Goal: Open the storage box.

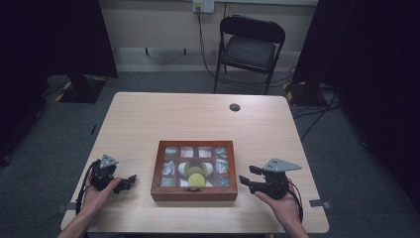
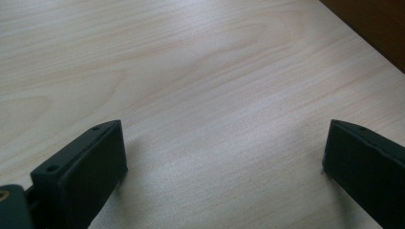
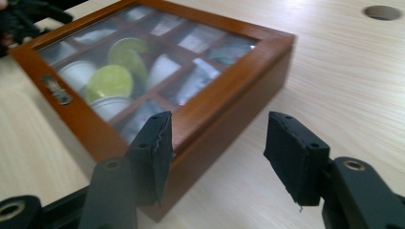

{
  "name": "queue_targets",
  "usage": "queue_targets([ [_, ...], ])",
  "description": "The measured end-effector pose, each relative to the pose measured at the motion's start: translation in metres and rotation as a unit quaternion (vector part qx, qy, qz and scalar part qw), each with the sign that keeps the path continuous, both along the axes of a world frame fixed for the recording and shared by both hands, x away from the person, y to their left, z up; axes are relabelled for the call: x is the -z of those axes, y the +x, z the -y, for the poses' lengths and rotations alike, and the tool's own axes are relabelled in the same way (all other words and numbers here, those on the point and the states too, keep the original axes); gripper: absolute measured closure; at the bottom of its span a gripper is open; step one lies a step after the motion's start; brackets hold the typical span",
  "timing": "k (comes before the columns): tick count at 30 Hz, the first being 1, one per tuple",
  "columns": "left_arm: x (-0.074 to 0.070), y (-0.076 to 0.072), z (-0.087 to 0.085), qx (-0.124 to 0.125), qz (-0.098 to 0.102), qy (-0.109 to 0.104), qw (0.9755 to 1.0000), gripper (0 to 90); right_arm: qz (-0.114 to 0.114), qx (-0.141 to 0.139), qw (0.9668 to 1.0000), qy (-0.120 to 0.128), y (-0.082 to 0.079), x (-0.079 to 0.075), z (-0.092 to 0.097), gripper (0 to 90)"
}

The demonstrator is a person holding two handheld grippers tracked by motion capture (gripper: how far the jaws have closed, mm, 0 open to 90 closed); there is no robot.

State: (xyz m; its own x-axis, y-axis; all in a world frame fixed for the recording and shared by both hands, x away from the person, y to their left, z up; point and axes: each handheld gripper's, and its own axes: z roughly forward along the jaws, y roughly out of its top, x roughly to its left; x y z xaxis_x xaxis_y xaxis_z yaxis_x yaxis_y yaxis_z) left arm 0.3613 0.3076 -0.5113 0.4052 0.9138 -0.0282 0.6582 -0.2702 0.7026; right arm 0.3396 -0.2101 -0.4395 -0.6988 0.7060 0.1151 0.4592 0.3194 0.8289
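A brown wooden box (image 1: 194,194) with a glass lid lies shut near the table's front middle. Under the glass, its compartments hold pale packets and round green-topped pods (image 1: 197,179). My left gripper (image 1: 130,181) rests low on the table left of the box, apart from it. In the left gripper view its jaws (image 2: 224,162) stand wide open over bare wood. My right gripper (image 1: 247,176) hovers just right of the box, pointing at it. In the right gripper view the jaws (image 3: 217,152) are open, the box's near corner (image 3: 224,119) lies just beyond them, and the pods (image 3: 110,78) show through the lid.
The light wooden table (image 1: 148,119) has a cable hole (image 1: 235,107) at its far middle. A black folding chair (image 1: 250,47) stands behind the table. A dark stand base (image 1: 81,89) sits on the floor at the far left. Cables run across the floor at the right.
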Motion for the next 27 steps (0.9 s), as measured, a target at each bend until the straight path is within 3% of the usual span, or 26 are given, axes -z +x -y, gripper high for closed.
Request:
queue_targets([
  [5, 0.0, 0.0, 0.0, 0.0, 0.0, 0.0, 1.0, 0.5, -0.006, -0.02, 0.9998, 0.002, -0.002, -0.005, -0.011, 46.3],
  [17, 0.0, 0.0, 0.0, 0.0, 0.0, 0.0, 1.0, 0.5, -0.004, -0.033, 0.9993, 0.015, 0.002, -0.021, -0.033, 47.9],
  [27, 0.0, 0.0, 0.0, 0.0, 0.0, 0.0, 1.0, 0.5, -0.013, -0.075, 0.9967, 0.03, 0.01, -0.024, -0.064, 48.7],
])
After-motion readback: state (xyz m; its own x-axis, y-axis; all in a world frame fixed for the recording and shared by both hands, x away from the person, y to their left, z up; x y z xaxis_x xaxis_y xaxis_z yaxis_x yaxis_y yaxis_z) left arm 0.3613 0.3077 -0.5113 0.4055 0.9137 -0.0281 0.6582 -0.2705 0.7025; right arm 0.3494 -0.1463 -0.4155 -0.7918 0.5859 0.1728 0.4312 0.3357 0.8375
